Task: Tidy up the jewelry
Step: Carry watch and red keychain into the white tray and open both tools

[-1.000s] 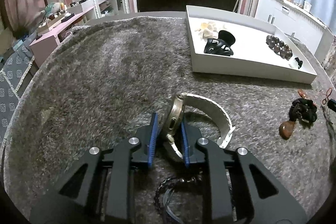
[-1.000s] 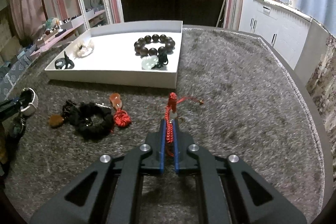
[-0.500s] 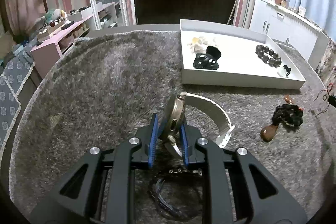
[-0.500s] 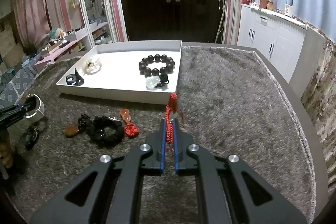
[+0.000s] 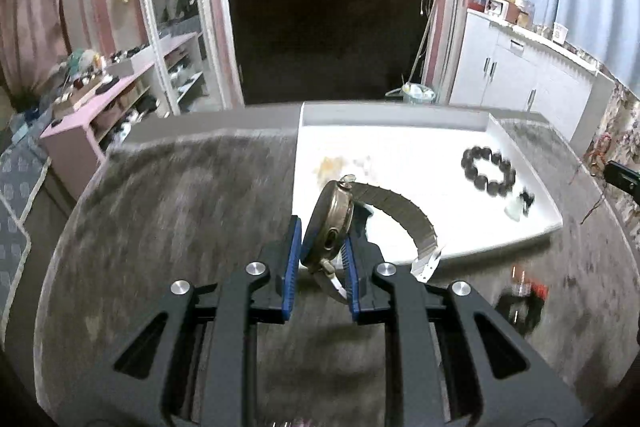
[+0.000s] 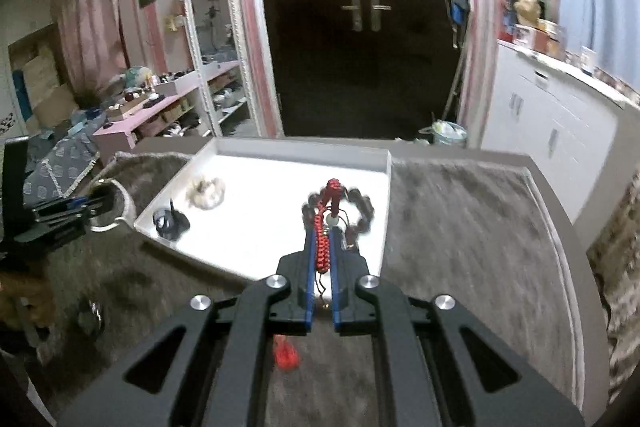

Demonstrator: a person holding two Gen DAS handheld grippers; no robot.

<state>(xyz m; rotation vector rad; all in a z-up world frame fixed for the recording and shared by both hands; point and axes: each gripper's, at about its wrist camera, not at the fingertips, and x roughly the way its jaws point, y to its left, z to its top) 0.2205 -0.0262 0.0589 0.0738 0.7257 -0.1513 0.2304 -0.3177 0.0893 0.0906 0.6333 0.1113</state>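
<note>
Brass-cased watch clamped by its stiff case in the left gripper near the tray edge, band dangling loose, while the right gripper pinches a limp red cord above the tray, both probably light

Left gripper tilted downward, jaws narrowly set and clamped, right gripper tilted downward, jaws pinched nearly together
</note>
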